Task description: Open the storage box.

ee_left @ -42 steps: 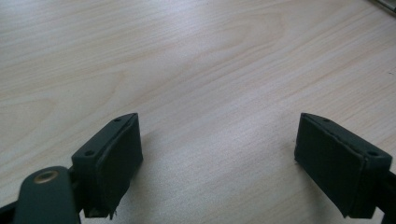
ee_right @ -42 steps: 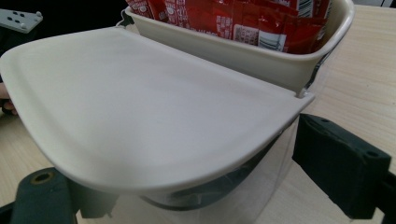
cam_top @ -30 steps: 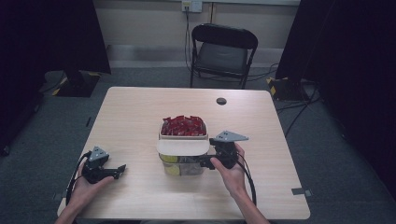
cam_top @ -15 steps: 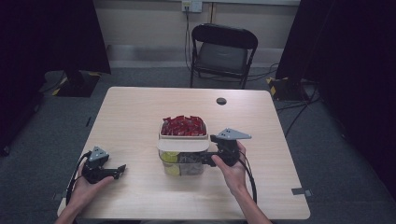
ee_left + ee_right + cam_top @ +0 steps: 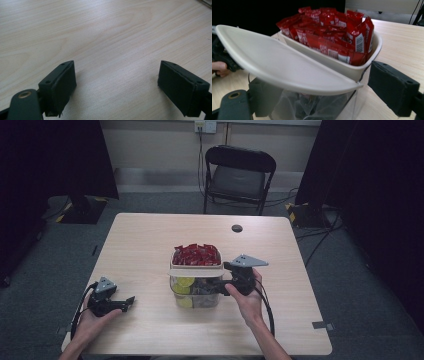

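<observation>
From above, we see the clear container [image 5: 196, 287] with red packets [image 5: 196, 254] mid-counter, our right gripper [image 5: 220, 286] at its side. The left gripper [image 5: 117, 86] rests idle, jaws wide and empty over bare counter [image 5: 100, 30]. Our right gripper's jaws straddle the container's corner under the cream lid [image 5: 282, 66], seemingly steadying it; we cannot tell if they press.

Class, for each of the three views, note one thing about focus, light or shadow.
High view: the table is evenly lit, the room's edges fall dark. Left gripper view: a pale sheen on the wood, soft shadow under the left gripper. Right gripper view: the red packets look sharp, the near white lid soft.
</observation>
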